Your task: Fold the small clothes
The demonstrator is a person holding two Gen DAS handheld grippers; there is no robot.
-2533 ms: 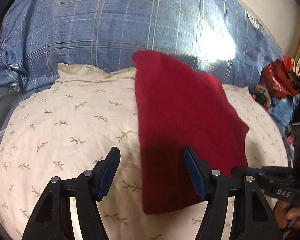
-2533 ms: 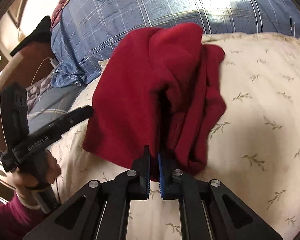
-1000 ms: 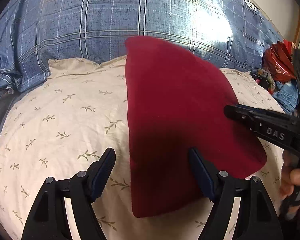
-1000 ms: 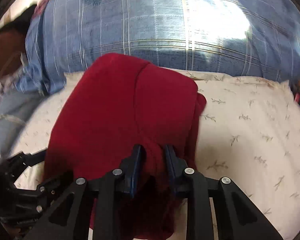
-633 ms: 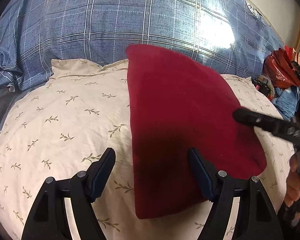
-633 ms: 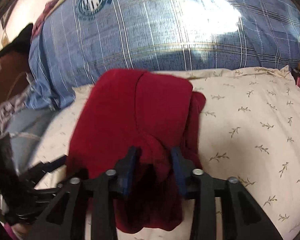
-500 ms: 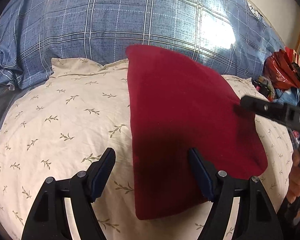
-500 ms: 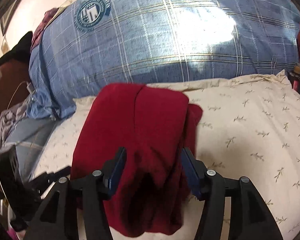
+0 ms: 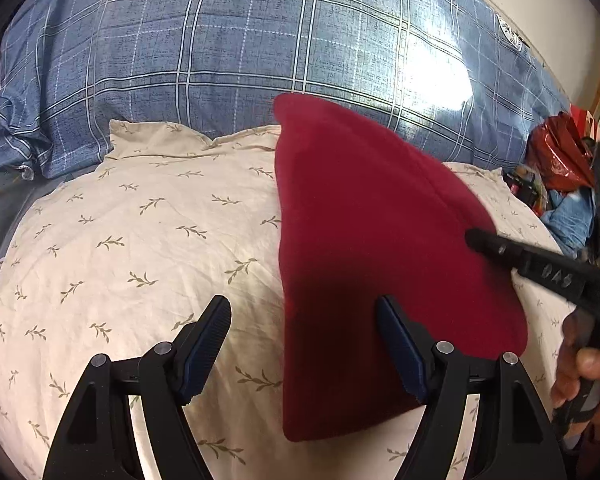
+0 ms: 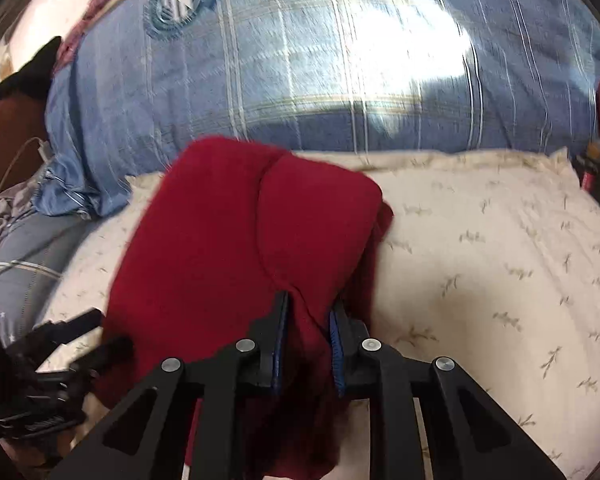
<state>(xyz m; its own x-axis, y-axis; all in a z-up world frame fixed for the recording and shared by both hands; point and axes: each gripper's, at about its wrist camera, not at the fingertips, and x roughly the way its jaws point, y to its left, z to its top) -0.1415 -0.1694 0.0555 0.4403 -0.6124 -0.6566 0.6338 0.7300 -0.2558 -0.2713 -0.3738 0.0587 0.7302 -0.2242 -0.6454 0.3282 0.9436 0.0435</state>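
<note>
The right gripper (image 10: 307, 330) is closing its fingers on a fold of the dark red fleece garment (image 10: 236, 264), and the cloth is already bunched between the pads, rising toward twelve o'clock from them. In the left wrist view the same garment (image 9: 380, 248) is lying flat on the cream pillow with a leaf-sprig print (image 9: 148, 240), its long axis running from six o'clock up to twelve. The left gripper (image 9: 304, 344) is hovering with its fingers spread wide, holding nothing; the garment's near left edge is sitting between them, nearer the finger at three o'clock. So the right hand looks the nearer one for the coming fold. Beyond the pillow, at twelve o'clock, a blue plaid duvet (image 9: 228, 48) is heaped. Red and blue clutter (image 9: 560, 160) is piling at two o'clock.
</note>
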